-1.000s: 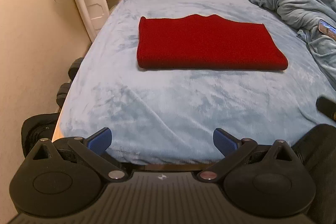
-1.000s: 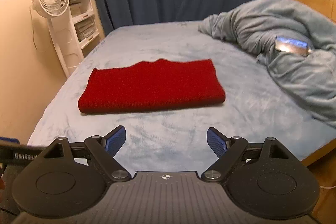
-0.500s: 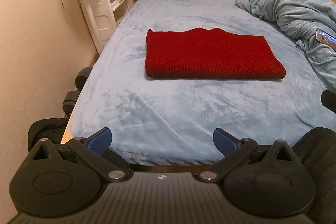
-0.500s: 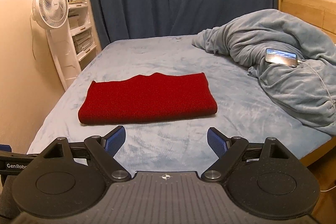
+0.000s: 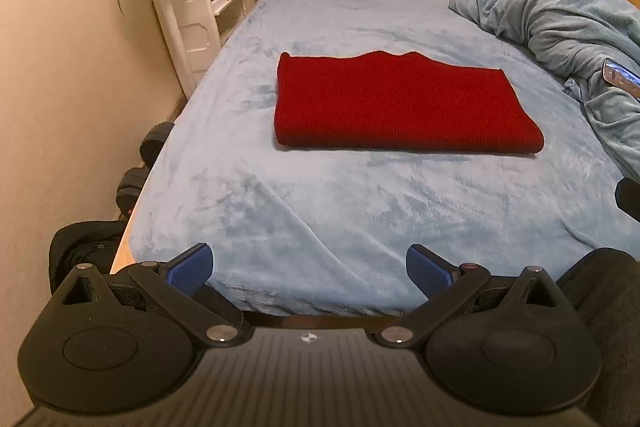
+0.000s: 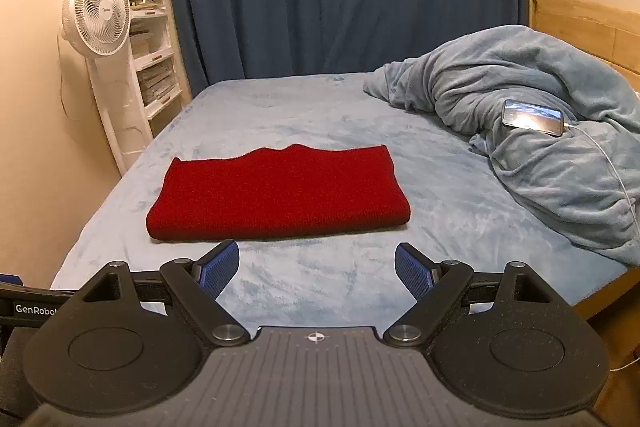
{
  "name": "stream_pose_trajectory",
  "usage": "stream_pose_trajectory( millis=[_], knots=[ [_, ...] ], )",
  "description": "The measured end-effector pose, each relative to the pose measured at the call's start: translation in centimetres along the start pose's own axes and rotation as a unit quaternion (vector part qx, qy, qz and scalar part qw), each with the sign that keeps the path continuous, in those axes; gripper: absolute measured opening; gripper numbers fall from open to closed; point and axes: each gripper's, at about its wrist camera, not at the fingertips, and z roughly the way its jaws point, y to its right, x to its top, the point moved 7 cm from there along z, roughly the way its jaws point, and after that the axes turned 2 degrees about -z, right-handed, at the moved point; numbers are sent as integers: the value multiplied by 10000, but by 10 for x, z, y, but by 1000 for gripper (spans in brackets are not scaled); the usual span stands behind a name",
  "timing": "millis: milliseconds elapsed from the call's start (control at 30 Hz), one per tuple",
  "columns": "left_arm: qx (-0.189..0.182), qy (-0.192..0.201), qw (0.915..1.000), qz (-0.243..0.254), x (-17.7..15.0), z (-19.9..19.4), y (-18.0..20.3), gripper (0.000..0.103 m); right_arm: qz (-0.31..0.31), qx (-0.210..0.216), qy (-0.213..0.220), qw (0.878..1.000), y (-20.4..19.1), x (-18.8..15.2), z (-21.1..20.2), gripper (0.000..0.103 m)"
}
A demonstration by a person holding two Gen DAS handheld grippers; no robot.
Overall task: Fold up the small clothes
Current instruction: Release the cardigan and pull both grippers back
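The folded red cloth [image 5: 404, 105] lies flat on the bed [image 5: 320, 211]. Both the left gripper [image 5: 310, 267] and the right gripper [image 6: 316, 265] have jaws wide open and empty, near the bed's front edge. Only the right view shows the whole phone [image 6: 534, 117] on the blanket [image 6: 560, 155], right of the cloth.

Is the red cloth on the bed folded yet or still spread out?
Folded. The red cloth lies as a flat rectangle with a thick rounded fold along its near edge; both grippers are open and clear of it.

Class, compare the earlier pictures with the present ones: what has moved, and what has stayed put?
Both grippers drew back from the bed and tilted upward; more curtain and wall show. The left gripper and right gripper stayed open and empty. The folded red garment, blanket and phone did not move.
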Motion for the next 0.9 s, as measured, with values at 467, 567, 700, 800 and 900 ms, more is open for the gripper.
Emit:
stream_pose_trajectory(
  millis=[467,567,700,800,900],
  knots=[
    [10,-193,9998,1,1,17,0,103,-113,47,-272,9996,-7,-6,16,86],
    [10,-234,9997,10,1,21,1,103,-124,46,-328,9994,-7,-7,19,86],
    [6,-282,9996,50,3,26,2,103,-127,43,-415,9990,-7,-9,25,86],
    [16,-322,9995,66,5,31,4,103,-133,41,-485,9987,-7,-10,30,86],
    [33,-372,9993,78,7,38,5,103,-136,40,-563,9983,-7,-11,37,86]
  ],
)
